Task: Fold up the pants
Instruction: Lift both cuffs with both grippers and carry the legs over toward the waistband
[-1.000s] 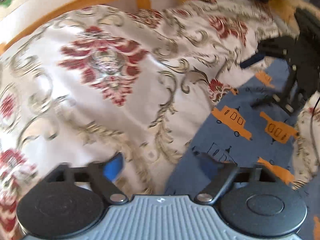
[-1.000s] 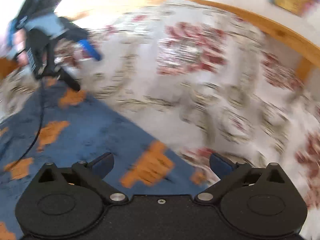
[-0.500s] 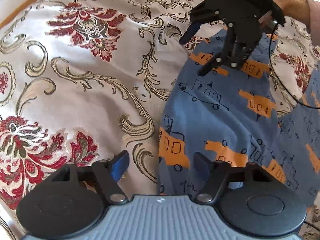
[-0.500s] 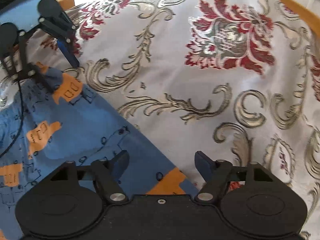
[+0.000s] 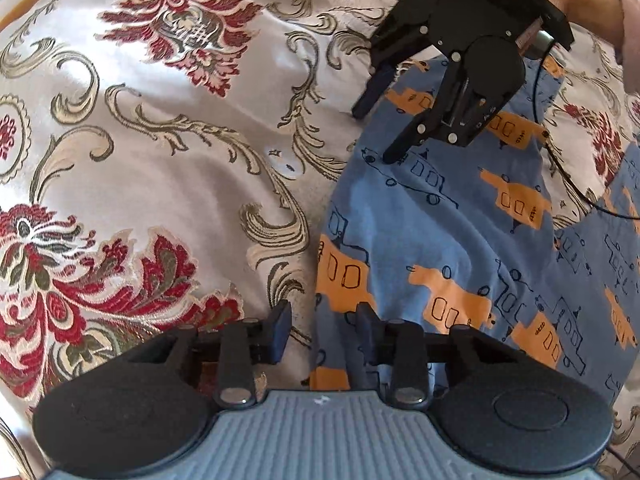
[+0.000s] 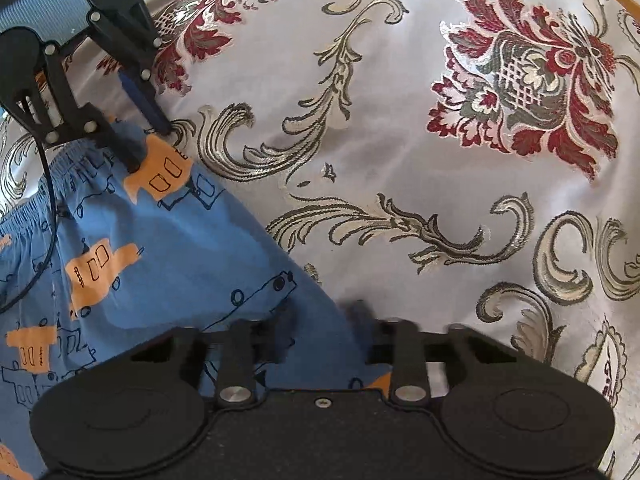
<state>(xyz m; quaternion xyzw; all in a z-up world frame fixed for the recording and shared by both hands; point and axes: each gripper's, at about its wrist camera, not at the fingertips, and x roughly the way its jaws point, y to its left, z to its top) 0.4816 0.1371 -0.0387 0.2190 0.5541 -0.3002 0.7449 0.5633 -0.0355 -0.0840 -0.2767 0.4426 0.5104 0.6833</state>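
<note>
Pants (image 5: 460, 240), blue with orange and outlined vehicle prints, lie flat on the bed's floral bedspread (image 5: 180, 168), filling the 3 to 5 o'clock part of the left wrist view and the 7 to 9 o'clock part of the right wrist view. We hold both tools along the same long edge of the cloth, probably so we can lift that side evenly and carry it across for a fold.

Our left hand-held gripper (image 5: 322, 330) straddles the hem corner at 6 o'clock, its jaws closing with the fabric edge between them; the pads do not look pressed home yet. Our right hand-held gripper (image 6: 326, 330) sits at the other end of the edge, its jaws closing too, blurred, with blue cloth between them. In the left view it stands at 1 o'clock, tips on the fabric, a hand (image 5: 580, 4) behind it.

Against half a second earlier, both sets of jaws stand clearly narrower, and the right tool has come lower over the edge; the pants themselves lie as they did.
</note>
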